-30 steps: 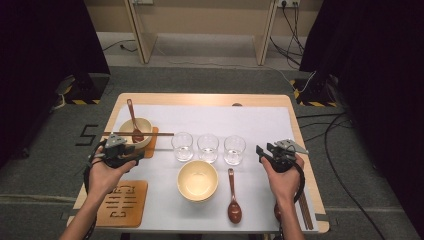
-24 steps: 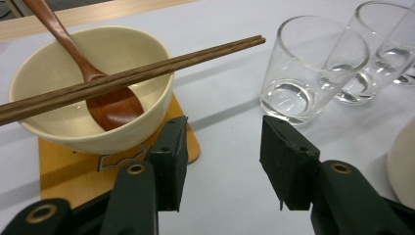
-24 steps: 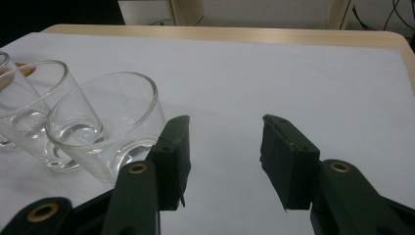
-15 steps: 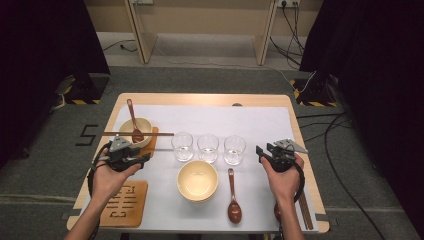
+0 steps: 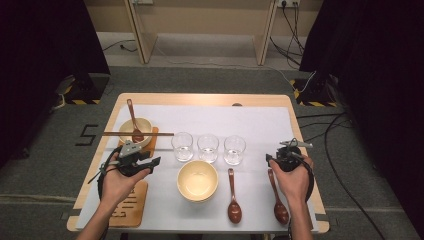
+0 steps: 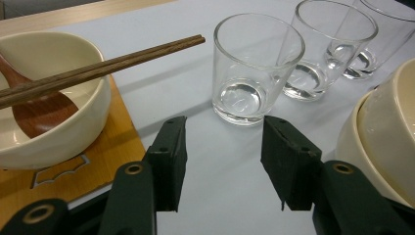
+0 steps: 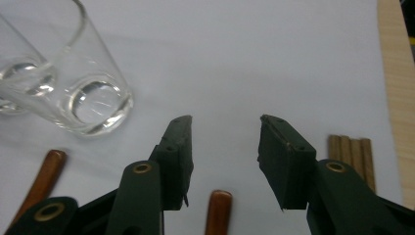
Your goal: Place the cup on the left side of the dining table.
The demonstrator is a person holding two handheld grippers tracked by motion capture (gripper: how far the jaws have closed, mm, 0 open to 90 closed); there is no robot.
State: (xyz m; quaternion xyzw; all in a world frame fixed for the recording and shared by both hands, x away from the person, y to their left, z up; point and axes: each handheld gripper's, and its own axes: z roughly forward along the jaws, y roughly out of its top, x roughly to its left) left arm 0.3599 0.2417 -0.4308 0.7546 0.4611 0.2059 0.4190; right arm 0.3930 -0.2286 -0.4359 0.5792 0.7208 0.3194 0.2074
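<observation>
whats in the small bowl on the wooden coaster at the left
A brown wooden spoon lies inside the small bowl, with chopsticks laid across its rim. The bowl's near wall hides the bottom.

- This is a staged recording room or lab, not a home dining room.
- The wooden table (image 5: 200, 99) stands alone on grey carpet (image 5: 45, 175), dark curtains (image 5: 45, 40) hanging at both sides of it.
- Beyond the table, cables (image 5: 300, 25) run to wall sockets; yellow-black hazard tape (image 5: 80, 101) marks stand bases beside its far corners.
- A number mark (image 5: 88, 134) is taped on the carpet left of the table.
</observation>
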